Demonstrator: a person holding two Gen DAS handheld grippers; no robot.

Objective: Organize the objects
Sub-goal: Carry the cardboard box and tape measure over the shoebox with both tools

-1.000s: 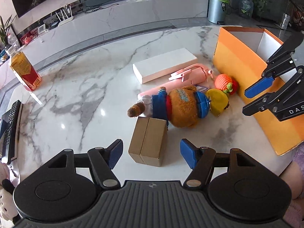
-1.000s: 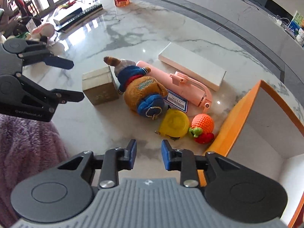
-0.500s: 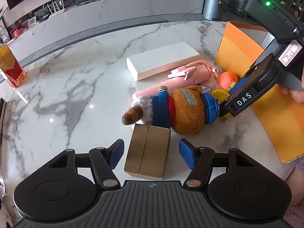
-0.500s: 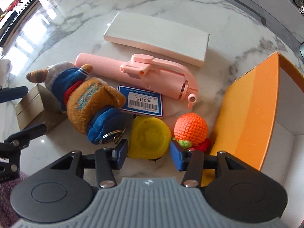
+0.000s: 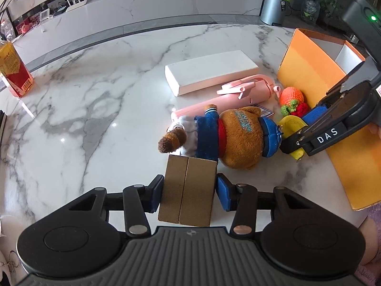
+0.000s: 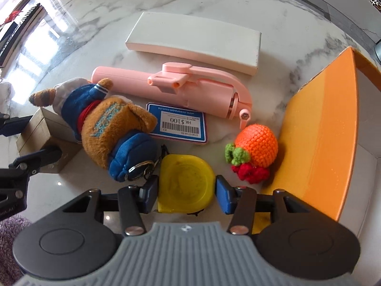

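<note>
Left wrist view: our left hand-held gripper (image 5: 188, 192) straddles the brown cardboard box (image 5: 188, 190), pads beside its sides, contact unclear. Just beyond lies the plush bear (image 5: 228, 135), then the pink selfie stick (image 5: 238, 93) and white box (image 5: 209, 74). Our right hand-held gripper (image 6: 187, 191) brackets the yellow tape measure (image 6: 187, 186); ahead-right sit the crocheted orange (image 6: 257, 143) and orange box (image 6: 321, 128) on the marble tabletop (image 5: 83, 100).

Glossy marble table (image 5: 95, 100), long white counter (image 5: 142, 7)
</note>
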